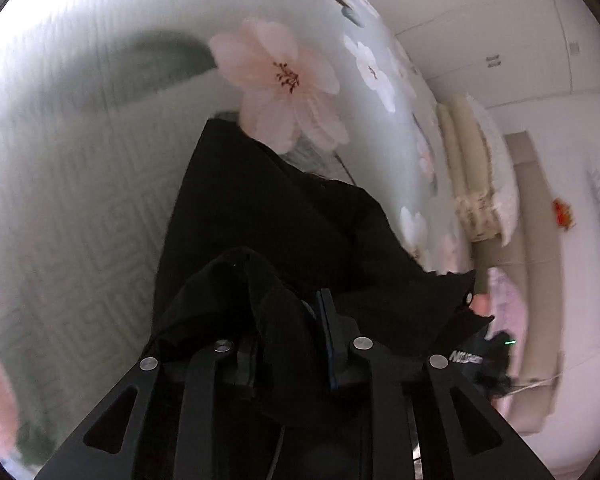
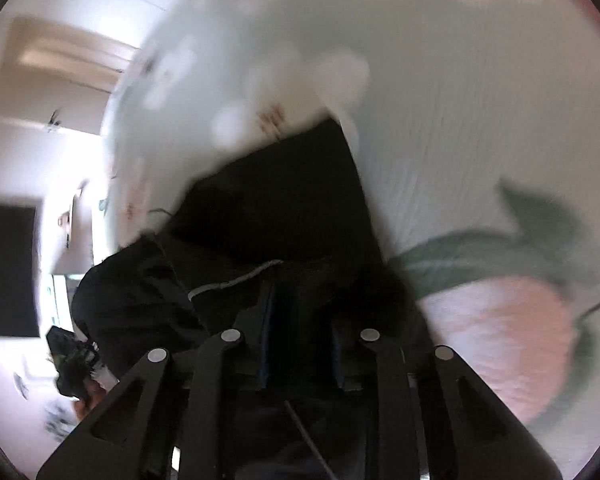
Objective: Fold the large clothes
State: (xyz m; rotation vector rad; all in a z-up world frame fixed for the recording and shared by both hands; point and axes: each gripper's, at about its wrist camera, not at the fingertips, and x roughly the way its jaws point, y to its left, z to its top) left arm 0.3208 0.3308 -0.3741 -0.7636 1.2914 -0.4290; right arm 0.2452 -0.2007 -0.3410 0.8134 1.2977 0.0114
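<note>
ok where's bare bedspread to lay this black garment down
Bare bedspread lies left of the black garment, under the pink flower, and right of it by the green leaf. Around both grippers, left and right, it is crowded with cloth.

The left tool (image 1: 290, 332) is clamped on a bunched fold of the black garment (image 1: 268, 216), which stretches away over the pale green bedspread (image 1: 80, 160). A large pink flower print (image 1: 280, 80) lies just beyond the garment's far edge.
</note>
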